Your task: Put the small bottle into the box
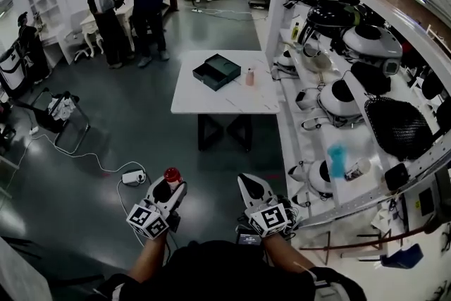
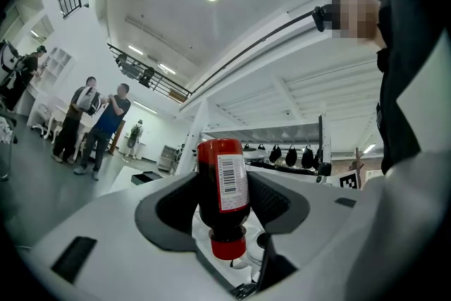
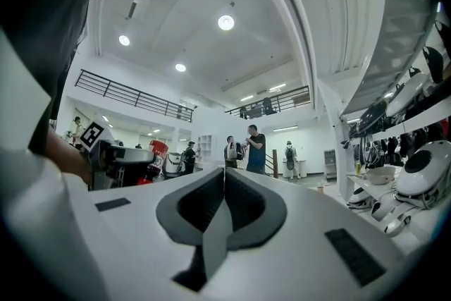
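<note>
Small dark-red plastic bottle (image 2: 223, 183), red cap: white paper label (image 2: 232, 183) carries black barcode; digits too small to read, no brand name legible.
White marker cube (image 1: 149, 220) on left claw (image 1: 171, 185): black-and-white square code patterns, no letters, no numbers.
Second white marker cube (image 1: 272, 218) on right claw (image 1: 248, 185): same kind of pattern.
Square code (image 2: 347, 181) at right in left gripper view.
Another square code (image 3: 89, 134) at left in right gripper view.
No other print readable.
</note>
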